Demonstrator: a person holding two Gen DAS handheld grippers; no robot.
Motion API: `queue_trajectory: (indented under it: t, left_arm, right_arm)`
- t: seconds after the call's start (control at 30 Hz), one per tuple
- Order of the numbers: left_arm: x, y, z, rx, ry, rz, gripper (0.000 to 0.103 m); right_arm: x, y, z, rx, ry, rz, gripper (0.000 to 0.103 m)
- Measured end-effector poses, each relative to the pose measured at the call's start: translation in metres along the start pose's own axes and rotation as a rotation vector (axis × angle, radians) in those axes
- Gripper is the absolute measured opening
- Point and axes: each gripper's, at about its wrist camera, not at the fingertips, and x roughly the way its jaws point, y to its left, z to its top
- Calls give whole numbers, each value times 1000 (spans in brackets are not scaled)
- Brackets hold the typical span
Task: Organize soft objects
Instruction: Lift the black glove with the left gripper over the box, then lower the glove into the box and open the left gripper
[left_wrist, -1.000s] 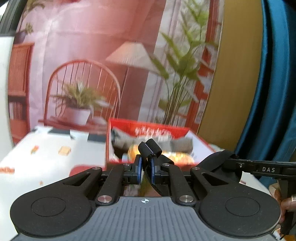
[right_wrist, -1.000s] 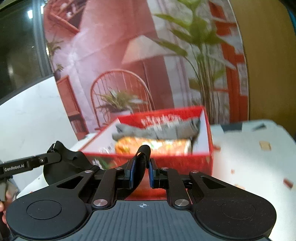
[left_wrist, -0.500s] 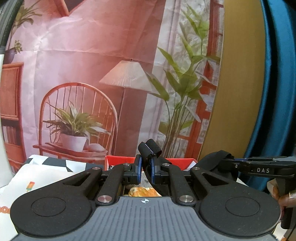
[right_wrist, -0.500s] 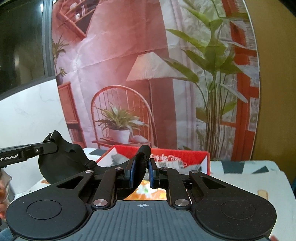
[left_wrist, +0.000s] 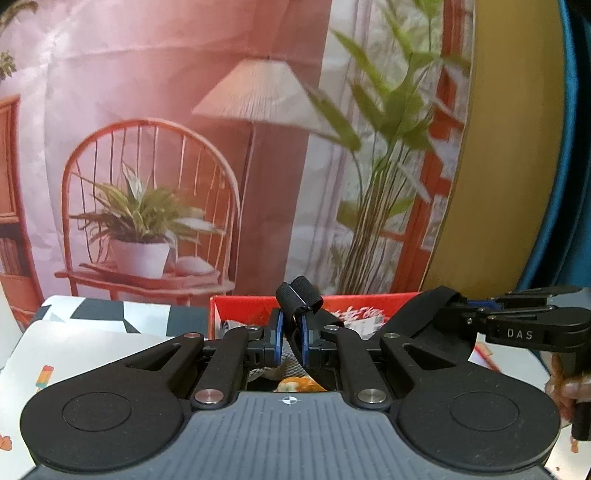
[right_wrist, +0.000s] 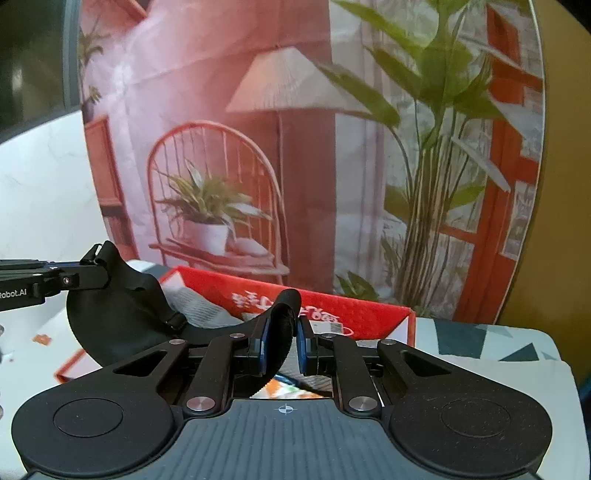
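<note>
Ahead, the red box (right_wrist: 373, 314) stood open-topped on the desk (right_wrist: 480, 354), its raised walls barring any low approach while entry from above lay free. Folded cloths (right_wrist: 199, 306) already filled part of its inside. A printed backdrop (left_wrist: 184, 110) closed the far side just behind it. To the right of the box, bare desk offered passage.

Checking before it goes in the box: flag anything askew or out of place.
Nothing damaged or spilled. The black fabric piece hangs stretched between the left tool and right tool, both shut on it, above the red box, which already holds folded items.
</note>
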Motion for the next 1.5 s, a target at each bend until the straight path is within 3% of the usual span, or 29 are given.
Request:
queue_trajectory:
  t: [0.3, 0.67, 0.87, 1.03, 1.1, 1.17, 1.27, 1.33, 1.4, 1.5]
  left_arm:
    - [43, 9, -4, 21, 98, 13, 11]
    - [72, -3, -13, 138, 228, -8, 11]
    - [70, 0, -14, 142, 236, -26, 14]
    - [56, -3, -8, 146, 200, -33, 54]
    - [49, -5, -5, 149, 192, -34, 57]
    - [42, -6, -2, 150, 185, -31, 63]
    - [28, -8, 0, 144, 174, -28, 79]
    - [17, -8, 0, 134, 169, -24, 96]
    - [3, -8, -2, 119, 157, -19, 100]
    - [-15, -7, -7, 86, 156, -13, 103]
  right_arm:
    - [45, -11, -1, -32, 83, -29, 14]
    - [70, -8, -9, -77, 204, -59, 14]
    - [70, -8, -12, -75, 231, -73, 21]
    - [58, -8, -11, -61, 204, -95, 41]
    - [50, -8, -11, -53, 189, -97, 58]
    - [43, -8, -11, -43, 176, -94, 65]
    - [31, -5, -11, -29, 162, -91, 73]
    - [22, -2, -13, -28, 147, -87, 81]
    - [10, 3, -15, -25, 126, -80, 93]
    - [-7, 10, -19, -13, 95, -72, 101]
